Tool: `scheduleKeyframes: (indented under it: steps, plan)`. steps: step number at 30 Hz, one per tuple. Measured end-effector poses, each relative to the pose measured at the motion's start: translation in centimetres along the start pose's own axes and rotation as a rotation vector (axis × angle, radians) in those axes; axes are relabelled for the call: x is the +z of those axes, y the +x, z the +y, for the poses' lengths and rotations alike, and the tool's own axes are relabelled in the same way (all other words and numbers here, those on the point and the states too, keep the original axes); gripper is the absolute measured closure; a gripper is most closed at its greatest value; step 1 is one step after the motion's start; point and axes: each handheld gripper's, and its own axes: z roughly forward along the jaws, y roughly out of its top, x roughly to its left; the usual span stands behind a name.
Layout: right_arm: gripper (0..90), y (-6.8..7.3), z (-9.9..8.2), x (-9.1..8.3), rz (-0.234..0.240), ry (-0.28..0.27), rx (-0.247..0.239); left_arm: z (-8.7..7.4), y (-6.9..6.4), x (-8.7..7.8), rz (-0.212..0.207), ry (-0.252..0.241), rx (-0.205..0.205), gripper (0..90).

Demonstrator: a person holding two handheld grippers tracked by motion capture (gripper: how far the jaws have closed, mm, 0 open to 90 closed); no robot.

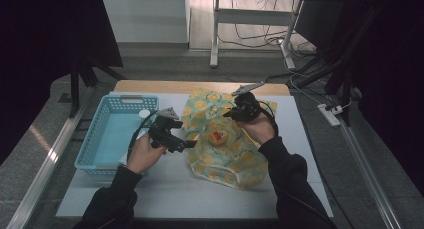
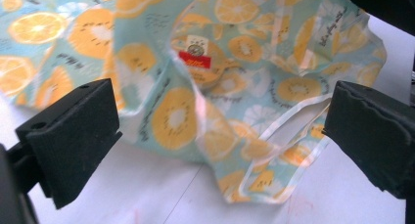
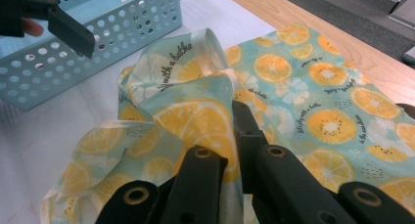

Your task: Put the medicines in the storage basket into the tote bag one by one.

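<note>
A crumpled light-blue cloth (image 1: 220,154) printed with orange slices lies on the white tabletop (image 1: 165,191), with a small red label (image 1: 217,135) near its middle. My right gripper (image 1: 231,113) is shut on a raised fold of the cloth (image 3: 313,87), which is pinched between the black jaws of the right gripper (image 3: 235,136). My left gripper (image 1: 187,144) hovers at the cloth's left edge, open. In the left gripper view the left gripper (image 2: 222,133) holds its jaws wide apart before the cloth (image 2: 235,87) and its red label (image 2: 195,60), touching nothing.
A light-blue perforated basket (image 1: 131,98) stands at the table's left, beside my left hand, with a small white thing (image 1: 144,114) inside. The basket (image 3: 98,53) sits just beyond the cloth. A wooden strip (image 1: 200,86) edges the table's far side.
</note>
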Motion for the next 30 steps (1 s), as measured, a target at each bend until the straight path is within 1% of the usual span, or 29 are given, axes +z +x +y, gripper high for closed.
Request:
scheduleKeyframes:
  steps: [8, 10, 13, 17, 24, 27, 30]
  plan:
    - [89.7, 0.4, 0.1, 0.1, 0.006, 0.001, -0.010, -1.4, 1.1, -2.1, 0.067, 0.002, -0.019, 0.0]
    - [89.7, 0.4, 0.1, 0.1, 0.007, 0.002, -0.010, -1.9, 1.4, -2.7, 0.095, 0.006, -0.026, 0.0]
    - [89.7, 0.4, 0.0, 0.1, 0.009, 0.002, -0.009, -2.6, 2.1, -3.6, 0.125, 0.001, -0.048, 0.0]
    - [89.7, 0.3, -0.1, 0.1, 0.008, 0.001, -0.006, -3.5, 3.1, -4.5, 0.179, 0.010, -0.075, 0.0]
    - [89.7, 0.3, -0.2, 0.1, 0.007, 0.002, -0.004, -4.9, 4.7, -6.0, 0.238, 0.034, -0.129, 0.0]
    - [89.7, 0.3, -0.2, 0.1, 0.007, 0.004, -0.006, -5.5, 5.2, -6.5, 0.266, 0.042, -0.135, 0.5]
    - [89.7, 0.3, -0.2, 0.2, 0.007, 0.004, -0.005, -6.1, 5.7, -7.1, 0.283, 0.047, -0.141, 0.5]
